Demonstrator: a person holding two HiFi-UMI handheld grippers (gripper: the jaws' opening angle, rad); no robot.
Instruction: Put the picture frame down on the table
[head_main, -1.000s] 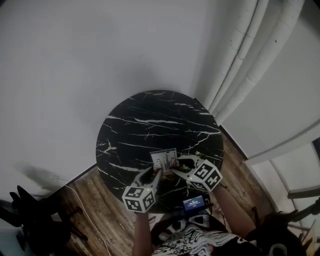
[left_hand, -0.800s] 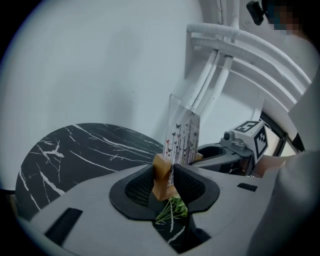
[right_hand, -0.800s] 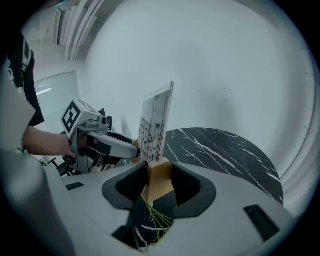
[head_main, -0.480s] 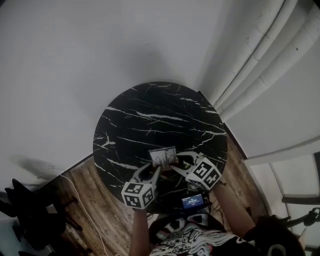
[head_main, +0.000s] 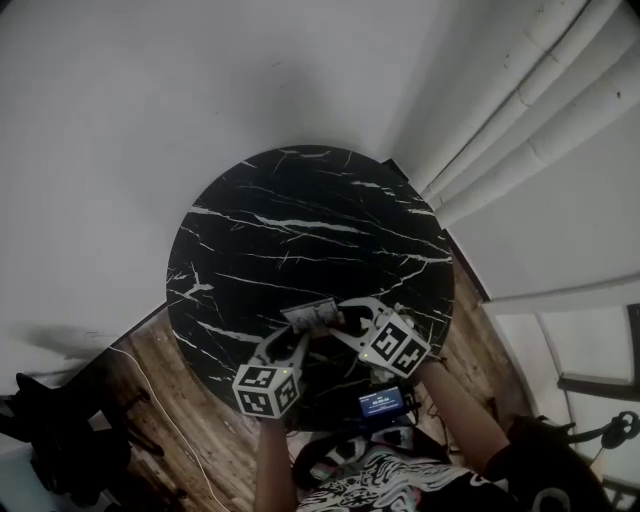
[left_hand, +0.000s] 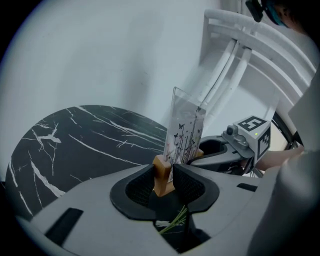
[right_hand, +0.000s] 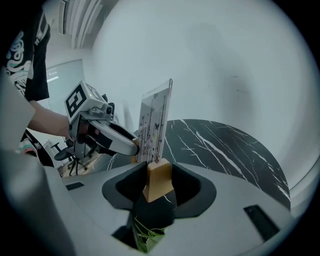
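The picture frame (head_main: 312, 316) is a clear upright panel printed with small butterflies (left_hand: 186, 131), standing in two wooden end blocks. My left gripper (left_hand: 166, 182) is shut on one wooden block (left_hand: 161, 174). My right gripper (right_hand: 159, 182) is shut on the other block (right_hand: 158, 179), with the clear panel (right_hand: 155, 122) rising above it. Both grippers hold the frame upright over the near edge of the round black marble table (head_main: 300, 240). In the head view the left gripper (head_main: 300, 340) and right gripper (head_main: 345, 330) flank the frame. Whether the frame touches the tabletop I cannot tell.
The black marble tabletop (left_hand: 75, 140) spreads out bare beyond the frame. A white wall and white curtains (head_main: 520, 120) stand behind and to the right. Wooden floor (head_main: 190, 420) surrounds the table. A small lit screen (head_main: 382, 403) sits at my waist.
Both grippers with the frame have shifted slightly left and nearer the table's front edge in the head view, as the head camera moved. Both grips are unchanged.
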